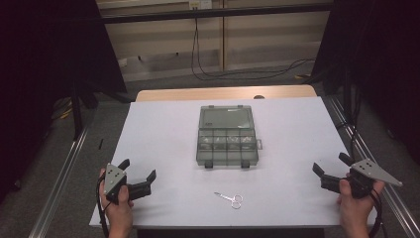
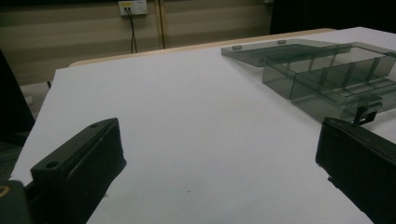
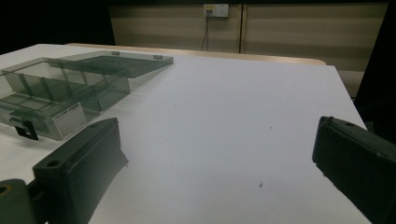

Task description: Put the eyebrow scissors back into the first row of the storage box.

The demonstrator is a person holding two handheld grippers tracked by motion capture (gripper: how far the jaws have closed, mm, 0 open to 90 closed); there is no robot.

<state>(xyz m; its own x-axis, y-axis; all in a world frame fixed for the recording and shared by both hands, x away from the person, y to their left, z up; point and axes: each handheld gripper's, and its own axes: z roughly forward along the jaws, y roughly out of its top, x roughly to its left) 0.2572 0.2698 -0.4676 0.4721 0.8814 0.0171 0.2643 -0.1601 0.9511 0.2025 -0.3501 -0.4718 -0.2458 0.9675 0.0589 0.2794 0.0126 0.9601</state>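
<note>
High view: organizer box (image 1: 227, 136) lid-open mid-table, scissors (image 1: 230, 199) just in front; left gripper (image 1: 139, 174) and right gripper (image 1: 333, 167) flank it, both released, nothing between.

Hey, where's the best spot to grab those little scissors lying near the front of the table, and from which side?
The scissors lie flat, ring handles toward the right, closed blades pointing left and away. Probably best to come straight down with the open right hand-held gripper and pinch across the narrow shank just left of the rings, jaws set crosswise to the blades. Lying flat, they offer little height to grip.
</note>
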